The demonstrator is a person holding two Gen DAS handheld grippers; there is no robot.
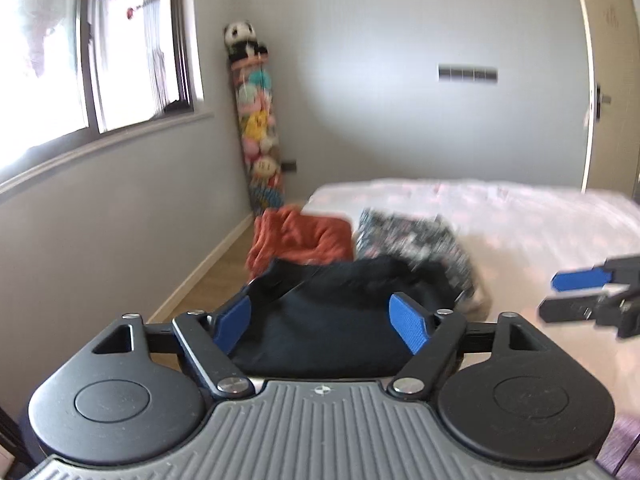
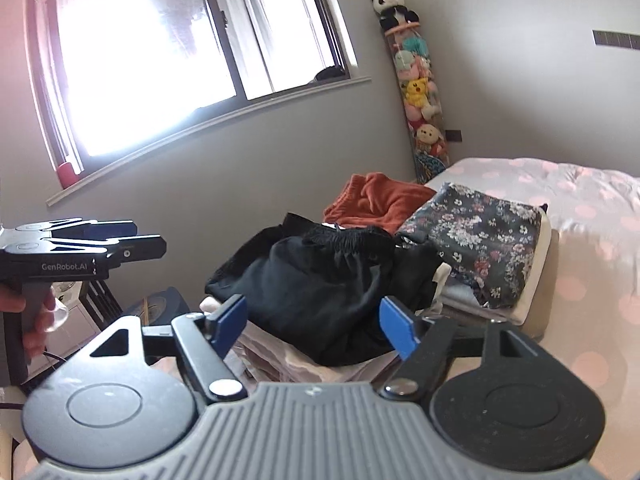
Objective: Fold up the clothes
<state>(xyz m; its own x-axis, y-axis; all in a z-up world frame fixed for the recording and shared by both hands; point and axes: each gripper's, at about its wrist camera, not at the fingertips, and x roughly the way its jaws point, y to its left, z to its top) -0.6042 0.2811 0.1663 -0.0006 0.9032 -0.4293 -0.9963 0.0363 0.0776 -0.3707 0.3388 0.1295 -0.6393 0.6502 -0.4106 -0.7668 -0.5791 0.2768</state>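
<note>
Both tongs gape wide and grip nothing: the left gripper (image 1: 324, 326) and the right gripper (image 2: 314, 326) each frame one black garment (image 2: 320, 284) at 12 o'clock, apart from the pads. Beyond it lie one orange garment (image 2: 376, 200) at 11 and one floral folded piece (image 2: 480, 236) at 1 on the bed (image 2: 592, 248).

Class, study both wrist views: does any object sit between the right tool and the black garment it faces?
Nothing visible does. The right tool is open and faces the black garment directly, with no object between them. The floral folded garment lies to its right, the orange garment behind it.
</note>
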